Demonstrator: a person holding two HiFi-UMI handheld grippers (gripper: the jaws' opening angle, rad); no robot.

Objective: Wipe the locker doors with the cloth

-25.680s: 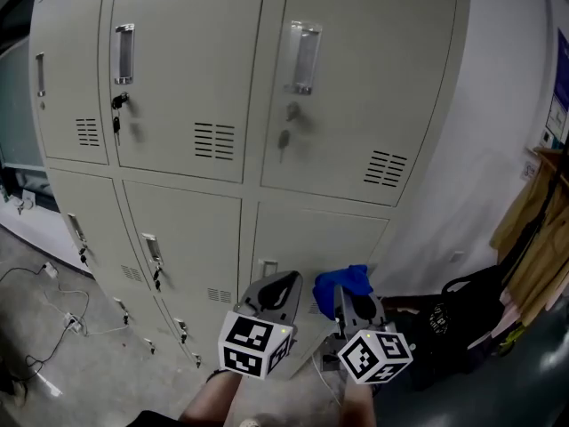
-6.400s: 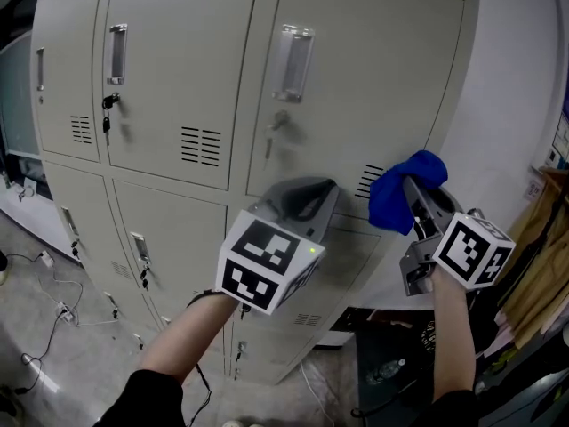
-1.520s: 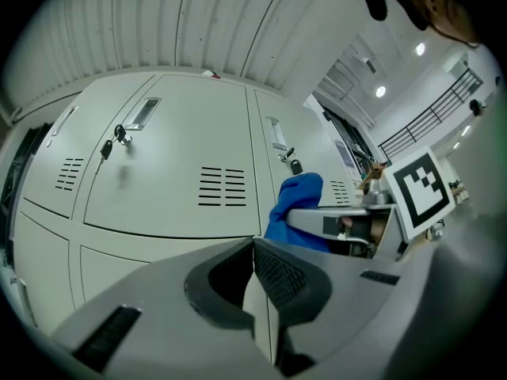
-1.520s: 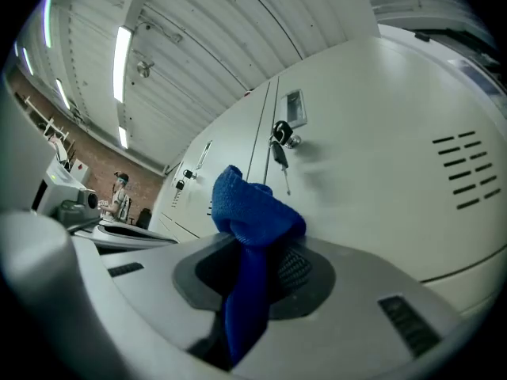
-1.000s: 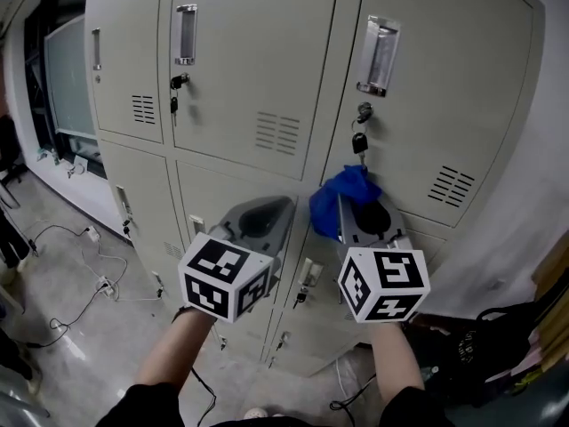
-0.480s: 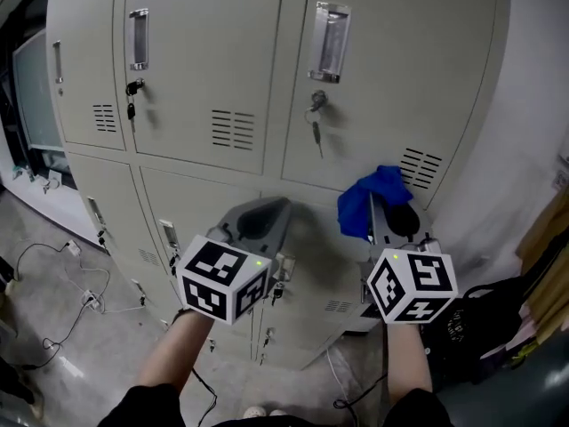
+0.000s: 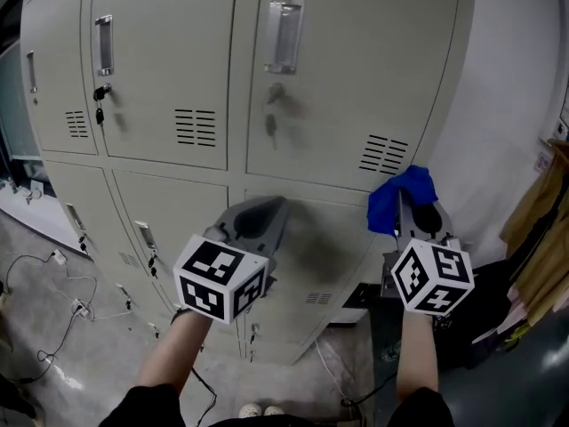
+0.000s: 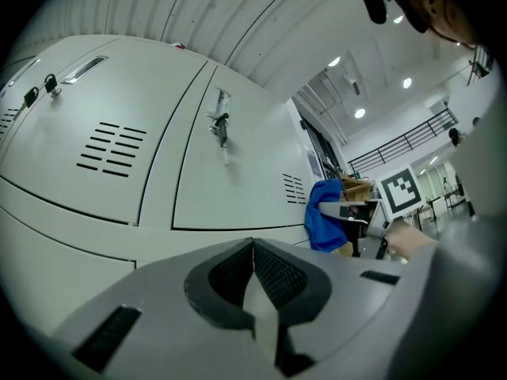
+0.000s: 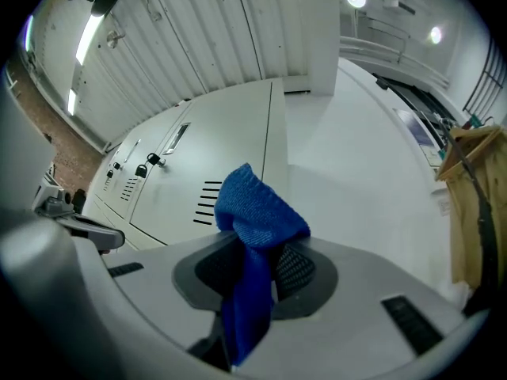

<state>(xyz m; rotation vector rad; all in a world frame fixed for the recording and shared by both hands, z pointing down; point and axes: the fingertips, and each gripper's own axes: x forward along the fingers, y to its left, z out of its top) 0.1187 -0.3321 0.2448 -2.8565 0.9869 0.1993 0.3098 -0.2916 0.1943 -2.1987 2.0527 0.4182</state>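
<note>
Beige lockers (image 7: 178, 60) fill the head view. A blue cloth (image 7: 400, 196) is bunched in my right gripper (image 7: 411, 206), whose jaws are shut on it. It sits just below the vent slots (image 7: 384, 154) of the upper right door (image 7: 356, 78), near the locker's right edge; I cannot tell whether it touches. In the right gripper view the cloth (image 9: 255, 212) sticks up from the right gripper (image 9: 257, 274). My left gripper (image 7: 260, 218) is shut and holds nothing, before the lower door (image 7: 187, 212). The left gripper view shows the left gripper (image 8: 253, 253) closed and the cloth (image 8: 322, 218) off to its right.
A white wall (image 7: 507, 96) stands right of the lockers. Brown clothing (image 7: 542, 238) hangs at the far right above a black bag (image 7: 484, 314). Cables (image 7: 49, 278) lie on the floor at the left. Keys (image 7: 100, 94) hang in the upper locks.
My right gripper has carried the cloth rightward across the door, from left of the vent slots to below and right of them. The left gripper has stayed shut at about the same height.
</note>
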